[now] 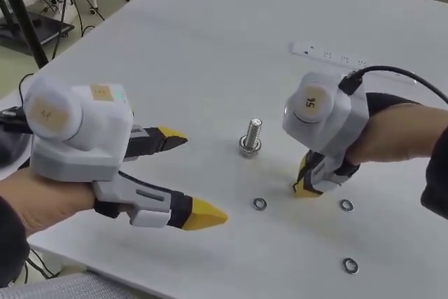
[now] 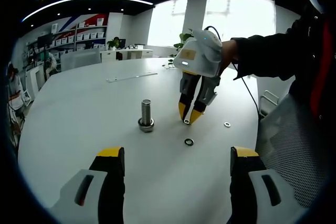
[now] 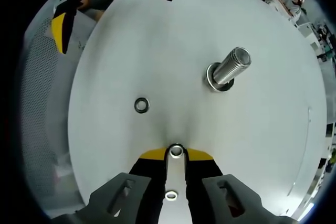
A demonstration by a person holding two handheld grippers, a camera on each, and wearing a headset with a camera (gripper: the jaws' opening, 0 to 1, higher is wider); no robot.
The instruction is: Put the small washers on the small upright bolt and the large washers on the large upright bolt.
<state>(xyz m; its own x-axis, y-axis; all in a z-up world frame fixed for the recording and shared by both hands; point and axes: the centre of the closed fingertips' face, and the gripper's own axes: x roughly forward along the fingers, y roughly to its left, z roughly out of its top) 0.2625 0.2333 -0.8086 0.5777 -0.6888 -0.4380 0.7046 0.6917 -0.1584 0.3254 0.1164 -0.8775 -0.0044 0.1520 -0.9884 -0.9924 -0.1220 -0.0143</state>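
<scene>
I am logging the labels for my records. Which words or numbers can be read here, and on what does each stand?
"56", perhaps, on the round cap of the right gripper.
On the left gripper: a faint number and a yellow sticker, both too blurred.
On the white strip on the table: marks too small.

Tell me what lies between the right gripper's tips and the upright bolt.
Nothing: bare table runs from the right gripper to the bolt, as the right gripper view shows. One loose washer lies off to one side of that stretch.
</scene>
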